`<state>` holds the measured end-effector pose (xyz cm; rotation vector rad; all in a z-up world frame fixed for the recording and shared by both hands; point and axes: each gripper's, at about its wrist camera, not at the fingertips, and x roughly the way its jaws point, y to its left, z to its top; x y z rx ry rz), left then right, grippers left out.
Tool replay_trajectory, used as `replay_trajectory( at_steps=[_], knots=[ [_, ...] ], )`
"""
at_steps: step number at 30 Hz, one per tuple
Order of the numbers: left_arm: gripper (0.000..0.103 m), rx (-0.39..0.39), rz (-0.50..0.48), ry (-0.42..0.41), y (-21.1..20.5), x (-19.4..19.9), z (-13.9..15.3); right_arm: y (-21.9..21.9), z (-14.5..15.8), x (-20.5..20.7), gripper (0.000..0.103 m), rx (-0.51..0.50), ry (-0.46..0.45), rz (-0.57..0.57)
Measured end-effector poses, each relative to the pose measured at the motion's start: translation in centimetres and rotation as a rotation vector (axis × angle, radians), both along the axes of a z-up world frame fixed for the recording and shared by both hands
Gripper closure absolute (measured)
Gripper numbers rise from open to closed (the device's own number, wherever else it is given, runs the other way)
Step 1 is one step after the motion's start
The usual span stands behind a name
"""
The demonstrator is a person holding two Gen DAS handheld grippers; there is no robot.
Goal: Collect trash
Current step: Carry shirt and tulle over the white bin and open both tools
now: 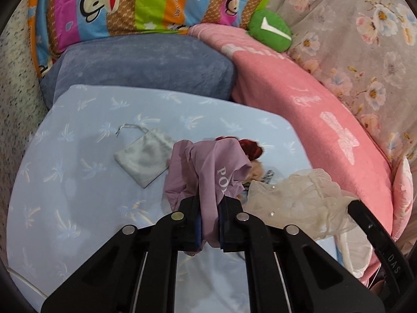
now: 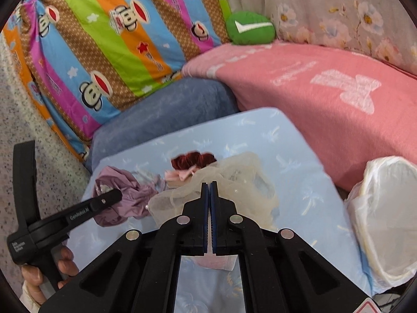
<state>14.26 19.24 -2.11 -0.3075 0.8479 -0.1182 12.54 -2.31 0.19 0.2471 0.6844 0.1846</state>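
My left gripper (image 1: 209,203) is shut on a crumpled purple cloth (image 1: 206,172) with white letters, held just above the light blue sheet (image 1: 78,195); the left gripper also shows in the right wrist view (image 2: 114,195). My right gripper (image 2: 209,185) is shut on a cream mesh fabric (image 2: 234,182) with small pearls, which also shows in the left wrist view (image 1: 299,195). A doll with red hair (image 2: 194,160) lies partly hidden under both fabrics. A small grey drawstring pouch (image 1: 144,157) lies on the sheet left of the purple cloth.
A bin lined with a white plastic bag (image 2: 385,216) stands at the right of the bed. A grey-blue pillow (image 1: 140,65), a pink blanket (image 2: 325,96), a striped monkey-print quilt (image 2: 109,41) and a green cushion (image 2: 250,27) ring the sheet.
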Motion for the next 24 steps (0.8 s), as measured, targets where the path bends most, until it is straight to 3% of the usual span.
replay_trajectory(
  at_steps=[13, 18, 24],
  knots=[
    [0.095, 0.011, -0.192, -0.148, -8.9, -2.8, 6.4, -9.1, 8.4, -5.4, 0.102, 0.013, -0.181, -0.16],
    [0.095, 0.013, -0.294, -0.17, -13.6, -3.6, 7.1, -14.3, 9.7, -7.7, 0.102, 0.005, -0.209, -0.251],
    [0.094, 0.042, -0.423, -0.165, -19.8, -4.4, 6.8, -20.4, 9.3, -9.9, 0.102, -0.002, -0.2, -0.35]
  ],
)
